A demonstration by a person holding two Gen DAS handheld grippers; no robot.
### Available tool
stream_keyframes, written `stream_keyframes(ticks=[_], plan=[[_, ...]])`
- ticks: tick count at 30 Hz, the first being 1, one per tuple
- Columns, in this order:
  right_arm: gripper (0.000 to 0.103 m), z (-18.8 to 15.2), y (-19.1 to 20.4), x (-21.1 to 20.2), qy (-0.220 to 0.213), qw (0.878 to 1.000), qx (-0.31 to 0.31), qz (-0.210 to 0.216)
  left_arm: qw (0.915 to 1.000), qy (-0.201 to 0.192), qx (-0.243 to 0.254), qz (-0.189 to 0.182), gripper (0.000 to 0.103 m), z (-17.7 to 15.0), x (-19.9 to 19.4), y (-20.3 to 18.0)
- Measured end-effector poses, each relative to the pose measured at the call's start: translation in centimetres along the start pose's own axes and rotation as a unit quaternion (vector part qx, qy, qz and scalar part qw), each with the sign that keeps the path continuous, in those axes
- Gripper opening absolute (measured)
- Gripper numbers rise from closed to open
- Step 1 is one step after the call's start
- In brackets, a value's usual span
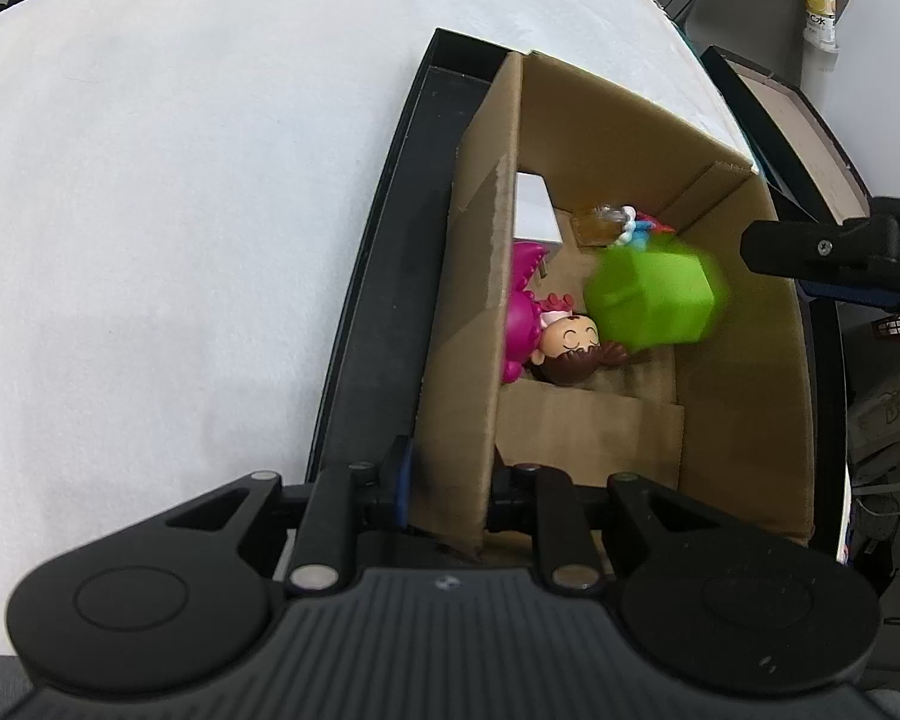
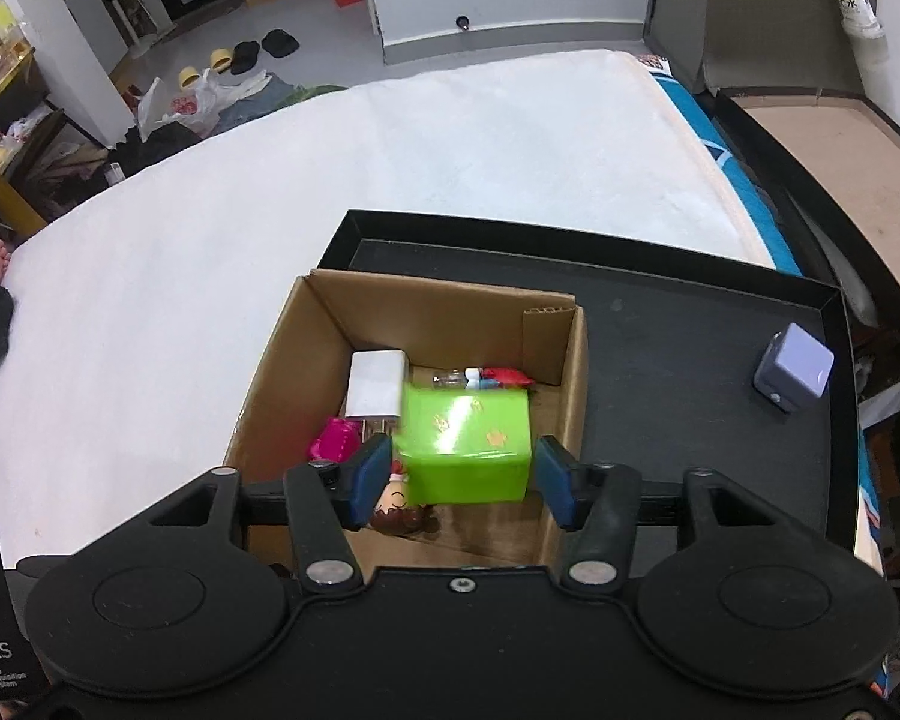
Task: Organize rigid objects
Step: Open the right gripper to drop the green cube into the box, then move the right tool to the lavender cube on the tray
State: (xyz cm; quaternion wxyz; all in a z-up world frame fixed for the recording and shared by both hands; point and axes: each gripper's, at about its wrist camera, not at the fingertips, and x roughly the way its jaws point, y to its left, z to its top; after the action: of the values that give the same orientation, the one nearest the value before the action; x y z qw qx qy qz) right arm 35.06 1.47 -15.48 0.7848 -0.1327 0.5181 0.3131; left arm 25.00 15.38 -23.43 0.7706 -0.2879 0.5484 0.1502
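Above cardboard box [image 2: 573, 372], held right claw [image 2: 462, 477] parted around green block [image 2: 468, 438], seemingly untouched amid blur. Kept left claw [image 1: 450, 483] clamped on box wall. Saw purple cube [image 2: 795, 372] beside box, on black tray [image 2: 690, 330].

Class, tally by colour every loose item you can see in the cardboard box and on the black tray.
Green: 1, block
White: 1, charger
Pink: 1, doll
Red, white and blue: 1, small toy
Purple: 1, cube
Total: 5
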Motion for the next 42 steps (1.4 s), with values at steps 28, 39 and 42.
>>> stream_keyframes(ticks=[28,39,42], plan=[[0.066,-2.1,-7.5,-3.6,-0.020,0.997,0.073,-0.021,0.9999,0.002,-0.004,0.013,0.020,0.2,-0.8,-0.7],[0.071,-2.0,-11.0,-3.8,-0.026,0.995,0.090,-0.028,0.9998,-0.021,-0.005,0.005,0.016,0.6,-2.1,-0.8],[0.071,-2.0,-12.3,-3.7,-0.025,0.994,0.100,-0.030,0.9997,-0.024,0.002,0.008,0.016,0.5,-2.1,-1.0]])
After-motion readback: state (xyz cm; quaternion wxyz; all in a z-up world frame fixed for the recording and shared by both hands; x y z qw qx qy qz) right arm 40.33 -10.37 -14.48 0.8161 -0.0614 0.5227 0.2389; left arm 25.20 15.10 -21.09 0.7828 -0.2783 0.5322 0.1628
